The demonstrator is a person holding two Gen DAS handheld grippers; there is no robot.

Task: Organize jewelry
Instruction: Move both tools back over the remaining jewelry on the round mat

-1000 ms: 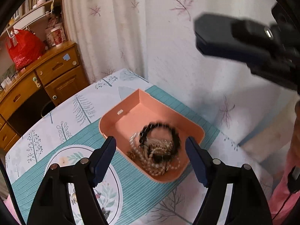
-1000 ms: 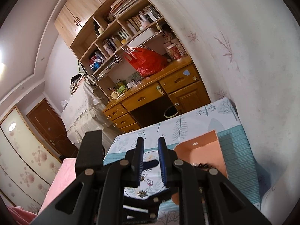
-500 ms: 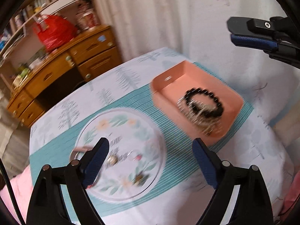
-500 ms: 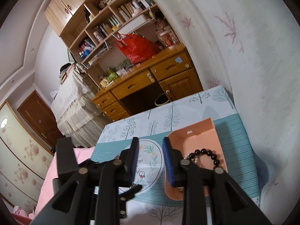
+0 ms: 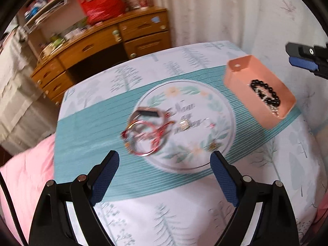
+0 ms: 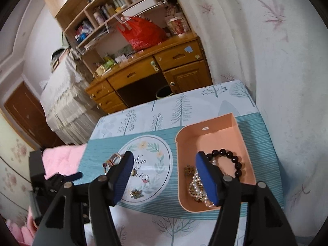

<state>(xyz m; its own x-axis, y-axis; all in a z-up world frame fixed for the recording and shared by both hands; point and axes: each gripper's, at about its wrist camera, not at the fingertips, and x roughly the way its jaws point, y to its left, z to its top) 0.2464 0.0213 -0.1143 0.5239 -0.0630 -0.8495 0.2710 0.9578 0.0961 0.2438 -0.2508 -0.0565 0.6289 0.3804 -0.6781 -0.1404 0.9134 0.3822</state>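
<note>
Both tongs stand spread wide and grasp nothing: the left gripper (image 5: 164, 164) hangs above the near edge of the tablecloth (image 5: 86, 127), the right gripper (image 6: 164, 170) above the pink tray (image 6: 217, 131). Judging by the layout, the task is partly done: a black bead bracelet (image 6: 231, 157) and pearl strands (image 6: 196, 186) lie in the tray, while tangled bangles (image 5: 143, 131) and small pieces (image 6: 137, 193) remain left of it. The tray's long axis runs near to far.

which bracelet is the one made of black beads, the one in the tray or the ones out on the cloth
The black bead bracelet in the pink tray. The bangles on the cloth look like thin red and silver hoops, not beads.
</note>
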